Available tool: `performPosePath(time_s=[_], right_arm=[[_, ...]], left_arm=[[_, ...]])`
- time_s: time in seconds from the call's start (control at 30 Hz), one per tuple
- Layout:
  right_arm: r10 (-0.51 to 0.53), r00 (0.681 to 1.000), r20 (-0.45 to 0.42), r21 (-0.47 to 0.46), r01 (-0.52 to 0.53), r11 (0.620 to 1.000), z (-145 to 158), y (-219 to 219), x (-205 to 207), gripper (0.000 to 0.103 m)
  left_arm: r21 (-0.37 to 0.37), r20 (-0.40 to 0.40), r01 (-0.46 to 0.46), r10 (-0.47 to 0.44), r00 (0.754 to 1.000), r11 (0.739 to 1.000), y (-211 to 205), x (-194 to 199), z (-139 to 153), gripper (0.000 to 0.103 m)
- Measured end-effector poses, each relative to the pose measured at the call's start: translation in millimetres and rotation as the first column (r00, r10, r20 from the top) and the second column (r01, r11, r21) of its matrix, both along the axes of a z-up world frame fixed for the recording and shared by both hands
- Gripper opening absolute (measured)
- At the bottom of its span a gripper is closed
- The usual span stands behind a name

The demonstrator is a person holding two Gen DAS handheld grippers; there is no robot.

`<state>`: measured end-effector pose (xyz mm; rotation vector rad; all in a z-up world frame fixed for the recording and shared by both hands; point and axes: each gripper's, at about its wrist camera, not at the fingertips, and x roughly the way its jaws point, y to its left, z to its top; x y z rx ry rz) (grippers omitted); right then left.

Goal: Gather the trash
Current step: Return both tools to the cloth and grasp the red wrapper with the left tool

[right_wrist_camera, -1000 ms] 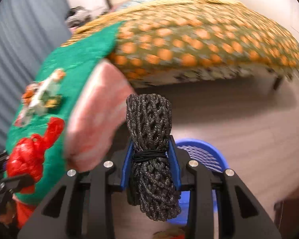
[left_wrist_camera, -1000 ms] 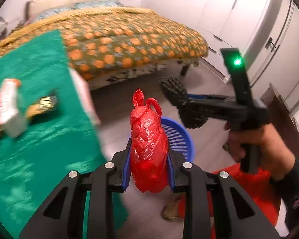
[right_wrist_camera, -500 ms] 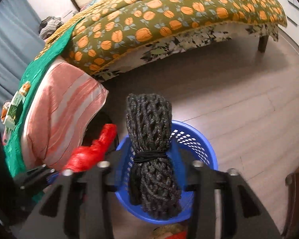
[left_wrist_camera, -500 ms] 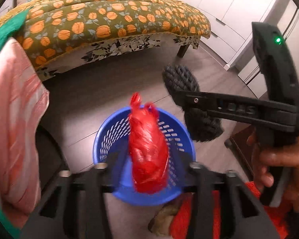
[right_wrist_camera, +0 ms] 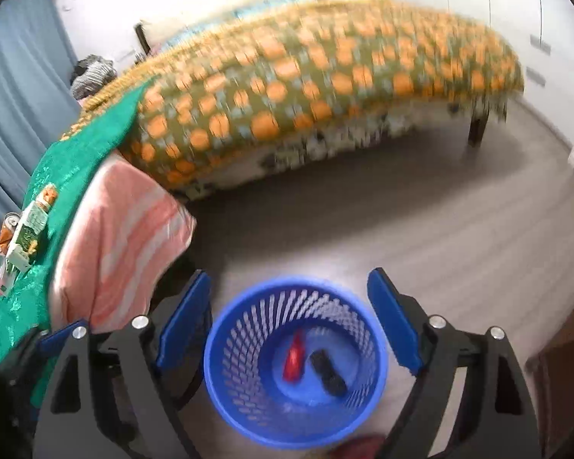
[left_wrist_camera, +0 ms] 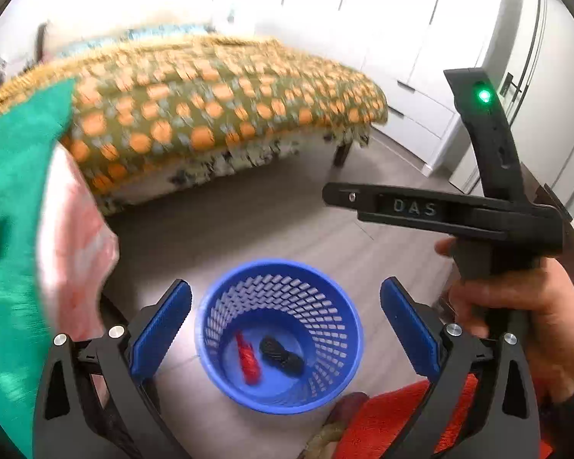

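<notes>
A blue basket (left_wrist_camera: 340, 375) with lots of little holes stands on the grey wood floor (left_wrist_camera: 248, 229). Two bits of trash lie at the bottom of it, side by side: a red plastic bag (left_wrist_camera: 248, 357) and a black net bundle (left_wrist_camera: 281, 355). Both grippers are above the basket and point down at it. The left gripper (left_wrist_camera: 285, 334) is opening its jaws wide, and nothing is between them; only the basket shows far below. The right gripper (right_wrist_camera: 289, 325) is opening its jaws too, and it holds nothing. In the left view a hand (left_wrist_camera: 524, 317) grips the black handle of the right gripper. A green cloth (right_wrist_camera: 42, 229) on the left has a small carton (right_wrist_camera: 26, 237) and a can (right_wrist_camera: 7, 231) on it. Behind is a bed (right_wrist_camera: 306, 88) with an orange spotted cover.
</notes>
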<state>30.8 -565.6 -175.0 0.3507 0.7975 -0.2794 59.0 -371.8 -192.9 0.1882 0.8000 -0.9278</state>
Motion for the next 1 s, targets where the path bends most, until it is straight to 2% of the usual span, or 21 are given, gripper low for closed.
performPosePath(time_s=[0.13,0.2,0.33,0.43,0.53,0.67,0.73,0.8,0.9,1.0], right_arm=[[0.011,0.986,0.167,-0.137,0.012,0.991,46,31,-10,0.099],[0.012,0.97,0.244,-0.177,0.032,0.984,61,47,-12,0.099],[0.062,0.965,0.254,-0.15,-0.024,0.988,58,68,5,0.099],[0.12,0.965,0.235,-0.139,-0.089,0.986,55,94,20,0.099],[0.216,0.952,0.218,-0.168,-0.181,0.969,57,142,28,0.099],[0.36,0.914,0.185,-0.145,-0.337,0.93,49,219,35,0.099],[0.438,0.888,0.137,-0.123,-0.424,0.897,39,261,40,0.099],[0.496,0.863,0.095,-0.109,-0.486,0.867,32,293,46,0.099],[0.546,0.837,0.048,-0.129,-0.537,0.834,26,334,57,0.099],[0.566,0.825,-0.001,-0.149,-0.56,0.815,25,358,74,0.099]], left_arm=[[-0.004,0.045,0.013,-0.013,0.999,1.0,31,-15,26,0.098],[-0.004,0.038,-0.008,0.008,0.999,1.0,54,-17,36,0.098],[-0.006,0.018,-0.096,0.096,0.995,0.995,111,-9,44,0.098],[0.02,0.021,-0.196,0.196,0.98,0.98,160,4,47,0.098],[0.053,0.027,-0.308,0.307,0.951,0.95,211,18,46,0.098],[0.104,0.064,-0.462,0.457,0.887,0.881,275,34,39,0.098],[0.119,0.077,-0.532,0.526,0.847,0.839,306,44,34,0.098],[0.13,0.074,-0.571,0.567,0.821,0.81,331,54,31,0.098],[0.151,0.067,-0.584,0.581,0.811,0.797,355,64,28,0.098],[0.171,0.077,-0.578,0.574,0.815,0.798,376,63,27,0.098]])
